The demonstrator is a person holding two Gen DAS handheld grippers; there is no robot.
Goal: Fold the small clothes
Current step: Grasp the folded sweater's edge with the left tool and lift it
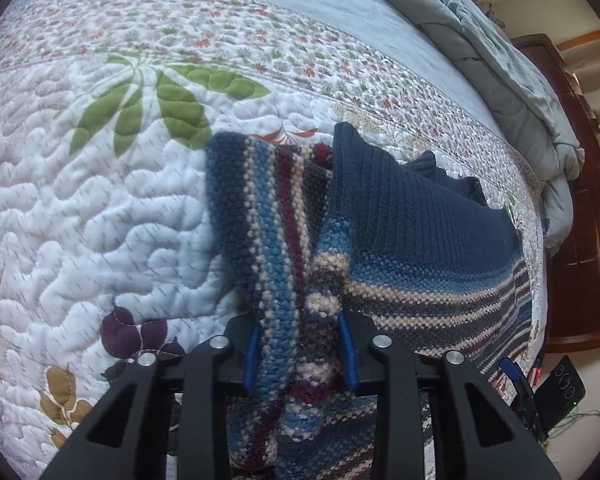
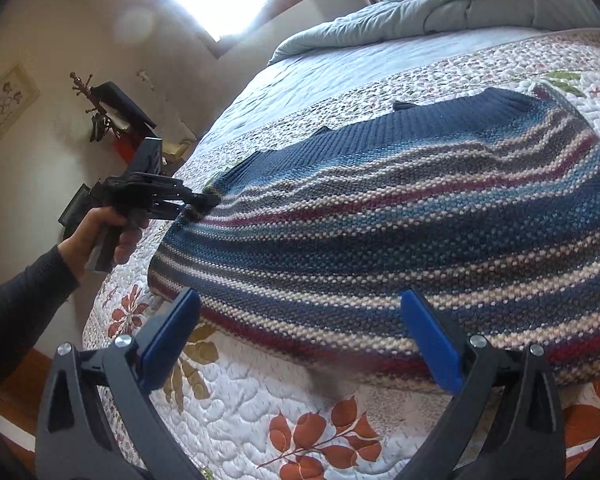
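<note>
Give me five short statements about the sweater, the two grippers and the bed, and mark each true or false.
1. The left gripper is shut on the sweater. True.
2. The right gripper holds the sweater too. False: its fingers stand open, holding nothing.
3. The sweater is plain white. False: it is striped, with a dark blue ribbed band.
4. The sweater lies on a flowered quilt. True.
5. A crumpled grey-blue blanket lies at the far end of the bed. True.

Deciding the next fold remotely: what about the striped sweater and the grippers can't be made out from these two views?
- Sweater sleeves: neither view shows them; possibly tucked under.
- Its right edge: cut off by the right wrist frame.
- Left gripper pads: bunched knit hides how much is pinched.
- Quilt under the sweater: covered.
- Right gripper: open; height above the hem unclear.
</note>
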